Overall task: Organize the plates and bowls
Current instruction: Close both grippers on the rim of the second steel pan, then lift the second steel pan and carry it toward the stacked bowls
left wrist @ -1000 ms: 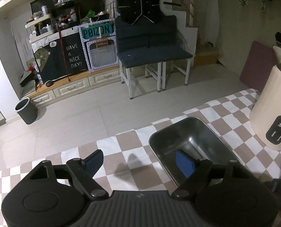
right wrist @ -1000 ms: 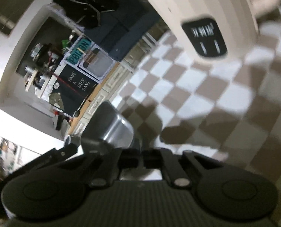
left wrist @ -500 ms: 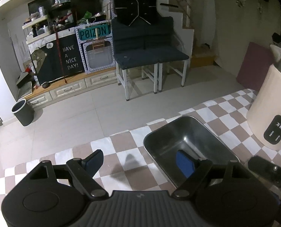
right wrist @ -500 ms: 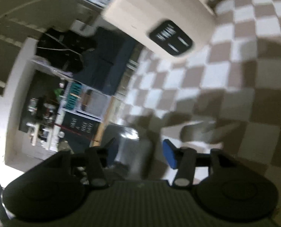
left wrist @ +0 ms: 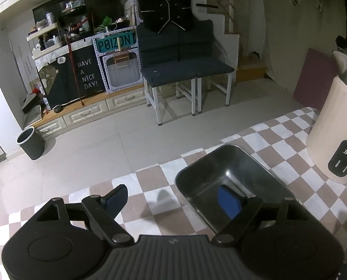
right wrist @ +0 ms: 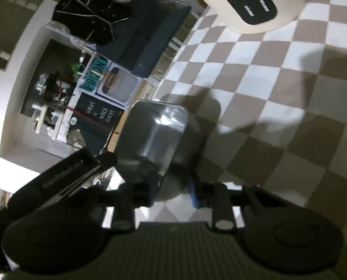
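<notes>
We hold the left gripper [left wrist: 172,201] spread wide over the steel tray [left wrist: 231,182] rim — right gripper [right wrist: 173,192] has just been closing, tray edge betw. its jaws, can't tell if pinched.

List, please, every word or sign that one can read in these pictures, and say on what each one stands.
"HAVE A NICE DAY!": black cloth on the cabinet.
"P0IZON": teal sign above a storage box.
"Hi": small speech bubble by the bear drawing.
Three Chinese characters on the black label of the beige container: too small to read.
Lettering on the other gripper's black body: blurred.
</notes>
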The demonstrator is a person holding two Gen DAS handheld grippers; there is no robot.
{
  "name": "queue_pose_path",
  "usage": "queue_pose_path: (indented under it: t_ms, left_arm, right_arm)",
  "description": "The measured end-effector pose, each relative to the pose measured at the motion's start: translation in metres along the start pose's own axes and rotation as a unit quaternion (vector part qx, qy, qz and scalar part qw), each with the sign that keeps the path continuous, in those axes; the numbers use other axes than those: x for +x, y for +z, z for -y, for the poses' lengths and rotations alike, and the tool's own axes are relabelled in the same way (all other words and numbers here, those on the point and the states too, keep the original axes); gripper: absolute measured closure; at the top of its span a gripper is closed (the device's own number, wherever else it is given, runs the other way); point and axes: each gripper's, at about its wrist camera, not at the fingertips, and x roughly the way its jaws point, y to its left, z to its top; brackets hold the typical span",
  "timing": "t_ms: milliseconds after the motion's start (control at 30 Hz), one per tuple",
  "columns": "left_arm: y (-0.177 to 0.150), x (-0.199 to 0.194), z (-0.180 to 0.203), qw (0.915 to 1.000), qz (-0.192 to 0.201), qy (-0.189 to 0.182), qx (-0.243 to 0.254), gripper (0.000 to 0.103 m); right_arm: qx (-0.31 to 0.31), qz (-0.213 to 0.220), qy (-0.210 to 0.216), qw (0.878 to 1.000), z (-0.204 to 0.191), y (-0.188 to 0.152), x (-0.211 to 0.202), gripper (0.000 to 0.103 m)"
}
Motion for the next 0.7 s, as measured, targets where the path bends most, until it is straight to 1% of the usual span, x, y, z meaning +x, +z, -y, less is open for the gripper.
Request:
queue_pose_path:
  t_ms: [100,133,200,233,300,333,400,433,467,533,567,600,700]
  left_arm:
    - [0.000,0.001,0.004,1.0000,-0.002,0.003,0.009,0.020]
    - [0.000,0.001,0.004,0.9999,-0.004,0.005,0.010,0.020]
    - [-0.001,0.001,0.003,0.9999,-0.012,0.000,0.008,0.034]
    - [-0.001,0.002,0.001,0.9998,-0.019,-0.003,0.004,0.037]
    - [-0.004,0.004,-0.002,0.9993,-0.036,-0.008,-0.004,0.053]
    - [-0.005,0.005,-0.003,0.9989,-0.045,-0.008,-0.007,0.057]
    - [-0.009,0.008,-0.006,0.9970,-0.076,-0.009,-0.009,0.078]
    - [-0.011,0.008,-0.008,0.9963,-0.084,-0.013,-0.011,0.082]
    - [-0.013,0.007,-0.009,0.9961,-0.086,-0.017,-0.013,0.088]
    - [-0.013,0.004,-0.013,0.9960,-0.082,-0.027,-0.020,0.093]
    - [-0.013,0.002,-0.016,0.9958,-0.081,-0.034,-0.025,0.097]
    - [-0.013,0.001,-0.017,0.9957,-0.078,-0.038,-0.031,0.099]
    - [-0.015,-0.002,-0.019,0.9948,-0.078,-0.046,-0.045,0.099]
  right_arm:
    - [-0.019,0.023,-0.016,0.999,-0.003,0.003,-0.005,0.086]
    - [-0.023,0.030,-0.020,0.999,-0.005,0.008,-0.007,0.087]
    - [-0.032,0.042,-0.025,0.998,-0.003,0.011,-0.010,0.094]
    - [-0.039,0.047,-0.028,0.998,-0.003,0.014,-0.011,0.095]
    - [-0.047,0.051,-0.032,0.997,-0.003,0.016,-0.008,0.095]
    - [-0.048,0.051,-0.032,0.997,-0.003,0.017,-0.007,0.095]
    - [-0.051,0.049,-0.031,0.997,-0.003,0.018,-0.005,0.095]
    - [-0.059,0.047,-0.029,0.997,-0.004,0.018,-0.003,0.095]
    - [-0.076,0.041,-0.025,0.996,-0.007,0.018,-0.002,0.095]
    - [-0.128,0.036,-0.022,0.991,-0.014,0.016,-0.003,0.095]
    - [-0.142,0.035,-0.020,0.989,-0.014,0.015,-0.004,0.095]
    - [-0.153,0.033,-0.017,0.988,-0.014,0.015,-0.005,0.095]
    - [-0.180,0.025,-0.017,0.983,-0.017,0.014,-0.006,0.096]
